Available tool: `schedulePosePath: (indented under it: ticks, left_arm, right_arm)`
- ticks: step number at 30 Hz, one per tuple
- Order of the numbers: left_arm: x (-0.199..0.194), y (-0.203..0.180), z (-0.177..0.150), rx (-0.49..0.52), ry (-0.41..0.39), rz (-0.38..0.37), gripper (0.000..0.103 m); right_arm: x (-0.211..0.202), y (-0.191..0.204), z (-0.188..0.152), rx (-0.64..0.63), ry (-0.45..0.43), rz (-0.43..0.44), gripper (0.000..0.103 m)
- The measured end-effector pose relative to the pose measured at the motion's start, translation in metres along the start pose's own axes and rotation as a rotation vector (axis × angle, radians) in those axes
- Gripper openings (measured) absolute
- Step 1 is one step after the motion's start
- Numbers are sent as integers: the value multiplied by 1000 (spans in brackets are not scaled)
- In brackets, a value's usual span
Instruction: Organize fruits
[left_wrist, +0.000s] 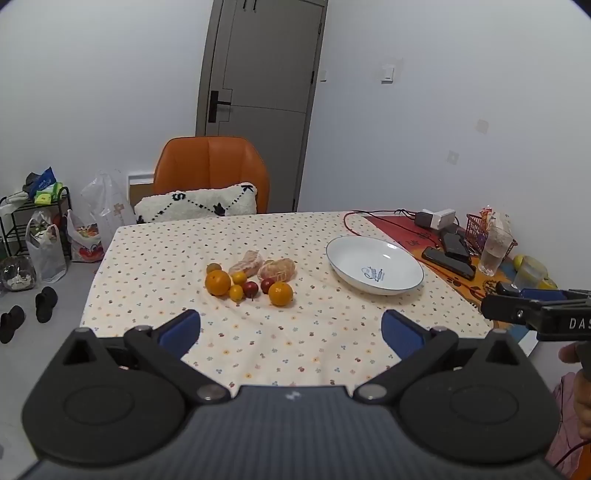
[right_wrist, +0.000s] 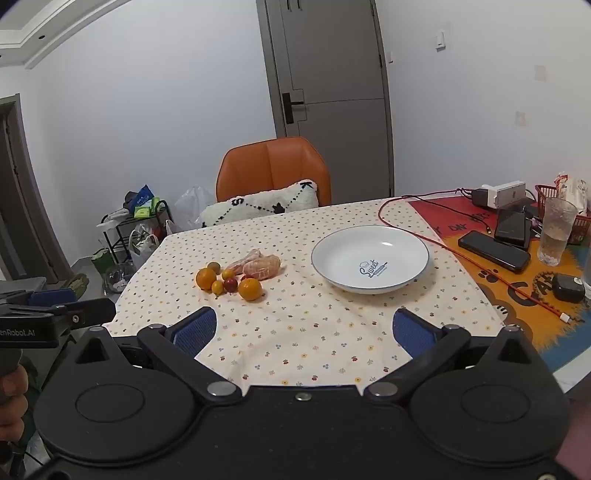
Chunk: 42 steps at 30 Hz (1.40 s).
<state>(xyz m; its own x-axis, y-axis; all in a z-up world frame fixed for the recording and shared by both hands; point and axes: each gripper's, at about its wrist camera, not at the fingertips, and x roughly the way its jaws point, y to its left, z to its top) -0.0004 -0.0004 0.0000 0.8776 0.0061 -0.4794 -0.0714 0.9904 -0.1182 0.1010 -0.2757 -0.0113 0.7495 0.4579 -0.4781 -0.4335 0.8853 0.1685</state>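
A cluster of fruit lies mid-table on the dotted tablecloth (left_wrist: 295, 343): two oranges (left_wrist: 218, 282) (left_wrist: 280, 293), small yellow and red tomatoes (left_wrist: 250, 288), and peeled citrus pieces (left_wrist: 277, 268). The cluster also shows in the right wrist view (right_wrist: 236, 277). An empty white bowl (left_wrist: 340, 258) (right_wrist: 325, 266) stands to its right. My left gripper (left_wrist: 291, 330) is open and empty, well short of the fruit. My right gripper (right_wrist: 304, 328) is open and empty, short of the bowl and fruit.
At the table's right lie phones (right_wrist: 493, 249), a red cable (right_wrist: 461, 254), a glass (right_wrist: 556, 230), a charger (right_wrist: 502, 192) and a red basket (right_wrist: 546, 192). An orange chair (left_wrist: 210, 166) with a pillow (left_wrist: 195, 202) stands behind. Bags and a rack (left_wrist: 37, 218) are on the left floor.
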Motion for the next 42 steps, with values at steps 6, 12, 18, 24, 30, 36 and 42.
schedulePosePath:
  ticks: [6, 12, 18, 24, 30, 36, 42]
  left_arm:
    - [1, 4, 2, -4, -9, -8, 103]
    - [1, 3, 4, -5, -7, -4, 103]
    - [-2, 1, 2, -5, -10, -1, 103]
    - [-3, 1, 2, -7, -11, -1, 103]
    - [-3, 2, 2, -7, -11, -1, 103]
    - [-3, 1, 1, -4, -11, -3, 103]
    - [-4, 1, 1, -4, -11, -3, 103]
  right_arm:
    - [-1, 0, 0, -15, -18, -10, 103]
    - [6, 1, -2, -14, -9, -10, 103]
    - [-2, 0, 0, -8, -9, -9, 103]
    - [-2, 1, 0, -10, -7, -11, 103]
    - [-2, 1, -1, -11, -4, -12, 103]
    - [-2, 1, 0, -12, -4, -12, 103]
    - [-2, 1, 0, -13, -4, -14, 103]
